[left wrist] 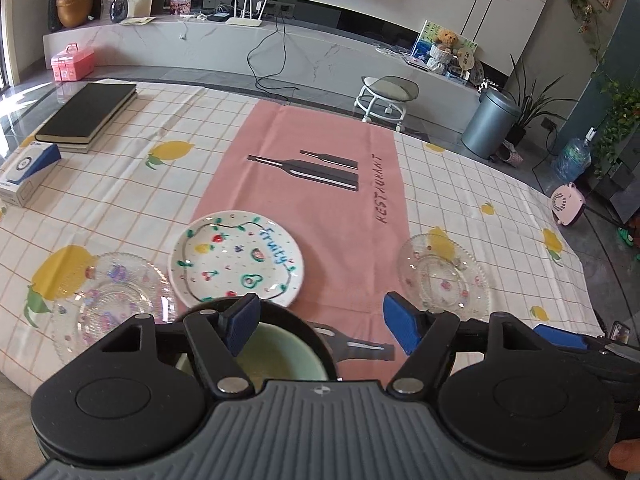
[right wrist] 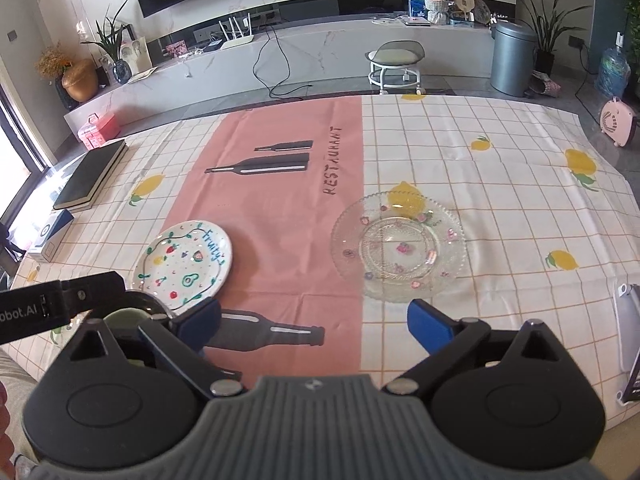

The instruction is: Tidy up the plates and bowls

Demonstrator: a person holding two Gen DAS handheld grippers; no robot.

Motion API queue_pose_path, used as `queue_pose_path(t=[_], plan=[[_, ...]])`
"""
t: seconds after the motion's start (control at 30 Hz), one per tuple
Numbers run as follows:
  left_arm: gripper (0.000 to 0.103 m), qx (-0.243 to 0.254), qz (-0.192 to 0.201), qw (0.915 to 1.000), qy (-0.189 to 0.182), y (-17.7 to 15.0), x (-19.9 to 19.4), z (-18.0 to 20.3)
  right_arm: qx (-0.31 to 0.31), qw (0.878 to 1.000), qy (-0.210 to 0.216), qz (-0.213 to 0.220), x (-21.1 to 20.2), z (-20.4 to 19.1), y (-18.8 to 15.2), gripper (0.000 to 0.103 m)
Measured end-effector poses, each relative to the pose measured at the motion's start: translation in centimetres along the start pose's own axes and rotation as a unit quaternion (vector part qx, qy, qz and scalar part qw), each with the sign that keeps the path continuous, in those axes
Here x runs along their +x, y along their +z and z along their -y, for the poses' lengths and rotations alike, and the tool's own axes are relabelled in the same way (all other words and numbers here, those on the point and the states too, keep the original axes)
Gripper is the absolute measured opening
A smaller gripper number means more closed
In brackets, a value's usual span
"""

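At the bottom of the left wrist view, the left claw (left wrist: 318, 324) stands wide open and holds nothing, with its left pad just over the dark rim of a green bowl (left wrist: 280, 354). In the right wrist view the right claw (right wrist: 314, 322) is open too and empty, low in the frame. The risk, I think, is that a pad knocks the bowl rim, or that the two claws meet, because they are near each other. Just beyond the bowl lies the painted plate (left wrist: 236, 258), perhaps touching its rim; a glass plate (left wrist: 110, 300) at lower left overlaps it slightly. The other glass plate (right wrist: 398, 246) lies apart on the right. Farther, at upper left, books (left wrist: 88, 114) lie on the table (left wrist: 460, 184).
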State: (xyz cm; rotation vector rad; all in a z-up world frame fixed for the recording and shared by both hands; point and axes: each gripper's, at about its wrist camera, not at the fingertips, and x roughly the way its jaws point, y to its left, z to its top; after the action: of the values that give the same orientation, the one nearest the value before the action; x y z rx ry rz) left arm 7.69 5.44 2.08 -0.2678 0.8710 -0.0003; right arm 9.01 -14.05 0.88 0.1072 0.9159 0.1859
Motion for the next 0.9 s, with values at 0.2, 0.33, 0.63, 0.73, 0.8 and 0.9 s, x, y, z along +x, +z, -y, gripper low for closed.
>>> queue_pose_path(t=[0.2, 0.33, 0.63, 0.73, 0.8, 0.9], plan=[[0.081, -0.033, -0.022, 0.9977, -0.055, -0.8, 3.7, 3.7, 0.027, 1.000, 0.000, -0.011, 1.6, 6.0, 1.5, 0.077], [0.078, -0.049, -0.043, 0.9951, -0.074, -1.1, 6.9, 5.7, 0.070, 0.997, -0.007, -0.026, 3.7, 10.1, 2.7, 0.057], [0.065, -0.105, -0.088, 0.9892, -0.052, -1.8, 13.7, 6.3, 0.114, 0.991, -0.001, -0.065, 9.9, 14.5, 4.0, 0.033], [0.064, -0.128, -0.085, 0.9866, -0.053, -2.2, 15.2, 5.7, 0.112, 0.991, -0.003, -0.076, 11.9, 14.9, 4.2, 0.033], [0.064, -0.135, -0.077, 0.9863, -0.056, -2.3, 15.9, 5.4, 0.109, 0.991, 0.000, -0.083, 13.1, 15.1, 4.4, 0.033], [0.064, -0.131, -0.051, 0.9878, -0.067, -2.2, 16.3, 5.5, 0.113, 0.990, 0.016, -0.081, 14.2, 15.3, 4.6, 0.032]])
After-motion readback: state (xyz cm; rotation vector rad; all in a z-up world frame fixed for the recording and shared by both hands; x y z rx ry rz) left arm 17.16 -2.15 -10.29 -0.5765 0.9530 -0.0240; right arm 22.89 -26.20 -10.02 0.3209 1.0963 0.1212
